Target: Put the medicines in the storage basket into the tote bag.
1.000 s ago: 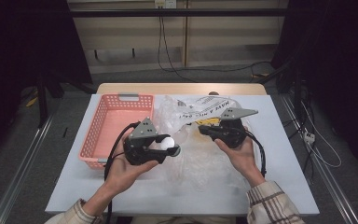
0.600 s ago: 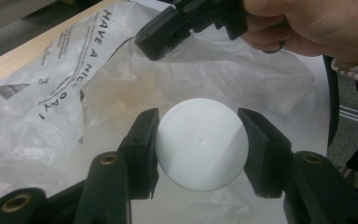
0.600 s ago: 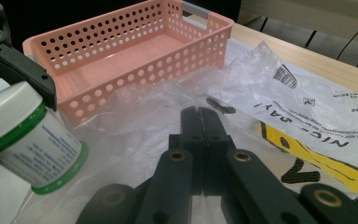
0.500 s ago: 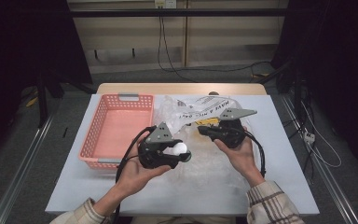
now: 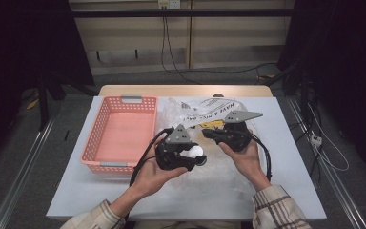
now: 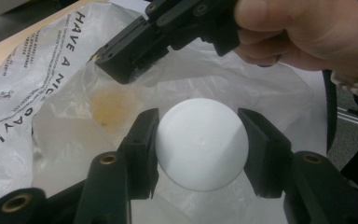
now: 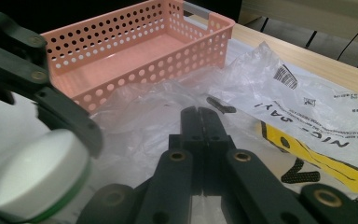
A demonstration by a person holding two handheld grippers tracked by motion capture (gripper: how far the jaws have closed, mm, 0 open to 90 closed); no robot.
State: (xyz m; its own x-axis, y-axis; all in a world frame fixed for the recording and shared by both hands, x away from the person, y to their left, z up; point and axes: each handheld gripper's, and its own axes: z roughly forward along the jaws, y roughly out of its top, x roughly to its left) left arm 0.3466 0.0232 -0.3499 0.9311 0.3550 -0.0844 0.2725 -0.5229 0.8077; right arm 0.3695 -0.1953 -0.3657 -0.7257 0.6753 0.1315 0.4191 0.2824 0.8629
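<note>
My left gripper (image 6: pixel 198 126) is shut on a white round-topped container (image 6: pixel 200 142), one pad on each side. From the right gripper view its white cap (image 7: pixel 32 172) has a green rim below it. In the high view that gripper (image 5: pixel 198 153) hovers over the crumpled clear plastic bag (image 5: pixel 195 112) at mid-table. My right gripper (image 7: pixel 204 116) has its jaws pressed together on the bag's edge (image 6: pixel 121 70) and lifts it, just beyond the white container. The bag (image 7: pixel 307 102) bears black print and a yellow patch.
A pink perforated basket (image 5: pixel 121 102) with nothing in it stands on the left of the white table (image 5: pixel 100 191), close to the bag. Cables trail from both grippers towards the person. Dark floor and rails flank the table.
My left hand has carried the white container to the right and slightly down, close to the right gripper and the bag's lifted edge. The right hand has stayed put.
</note>
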